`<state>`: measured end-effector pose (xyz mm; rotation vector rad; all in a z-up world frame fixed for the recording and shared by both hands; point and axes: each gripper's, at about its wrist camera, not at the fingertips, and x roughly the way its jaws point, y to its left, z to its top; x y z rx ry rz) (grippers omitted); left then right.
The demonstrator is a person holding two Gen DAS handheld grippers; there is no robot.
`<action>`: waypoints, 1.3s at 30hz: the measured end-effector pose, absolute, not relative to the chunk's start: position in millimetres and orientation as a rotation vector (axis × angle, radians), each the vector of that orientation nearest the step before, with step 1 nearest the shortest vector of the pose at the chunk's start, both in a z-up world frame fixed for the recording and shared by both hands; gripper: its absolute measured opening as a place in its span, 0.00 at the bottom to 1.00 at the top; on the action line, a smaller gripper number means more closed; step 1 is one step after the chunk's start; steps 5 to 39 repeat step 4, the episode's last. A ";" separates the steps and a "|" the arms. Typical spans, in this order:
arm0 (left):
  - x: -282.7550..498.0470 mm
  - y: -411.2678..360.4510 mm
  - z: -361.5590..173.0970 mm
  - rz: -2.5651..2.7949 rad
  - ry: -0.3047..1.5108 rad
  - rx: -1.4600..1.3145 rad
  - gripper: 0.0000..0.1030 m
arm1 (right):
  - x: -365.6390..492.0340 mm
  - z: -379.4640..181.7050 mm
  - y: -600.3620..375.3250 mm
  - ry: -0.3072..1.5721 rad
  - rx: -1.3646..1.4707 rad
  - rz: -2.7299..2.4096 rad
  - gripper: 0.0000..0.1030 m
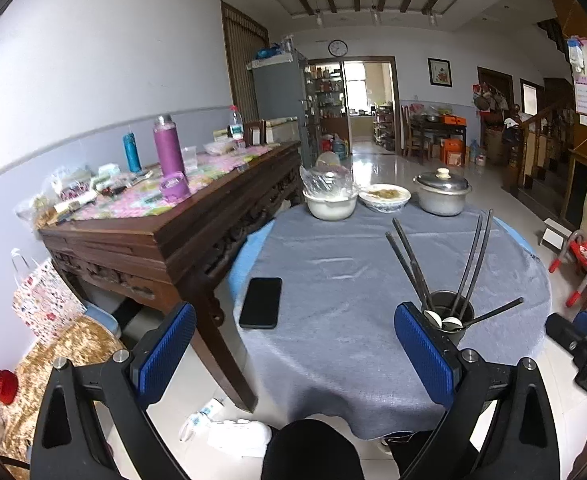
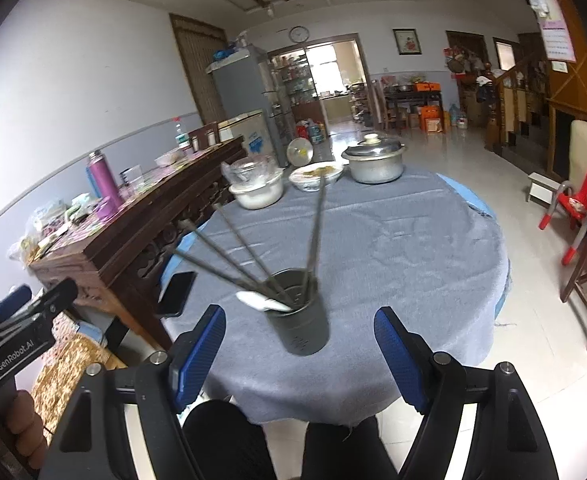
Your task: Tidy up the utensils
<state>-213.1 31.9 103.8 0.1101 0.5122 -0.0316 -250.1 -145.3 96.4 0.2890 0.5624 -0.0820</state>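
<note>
Right wrist view showed the right gripper (image 2: 299,350) with its blue pads spread wide and nothing clamped between them. A dark utensil holder (image 2: 298,316) stood just ahead, centred on the gap, on the grey tablecloth (image 2: 413,248). Dark chopsticks (image 2: 229,240) fanned out of it, and white spoons (image 2: 261,302) leaned over its rim. Left wrist view showed the left gripper (image 1: 295,344) also spread and empty, with the holder (image 1: 455,316) just beyond its right pad and a black phone (image 1: 260,302) lying ahead. Farther back sat a lidded pot (image 1: 442,192).
</note>
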 end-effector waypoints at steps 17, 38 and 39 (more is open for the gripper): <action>-164.9 36.5 72.9 -0.087 0.635 0.070 0.96 | -228.8 81.9 -182.2 0.555 0.332 -0.176 0.78; -164.9 36.5 72.9 -0.087 0.635 0.070 0.96 | -228.8 81.9 -182.2 0.555 0.332 -0.176 0.78; -164.9 36.5 72.9 -0.087 0.635 0.070 0.96 | -228.8 81.9 -182.2 0.555 0.332 -0.176 0.78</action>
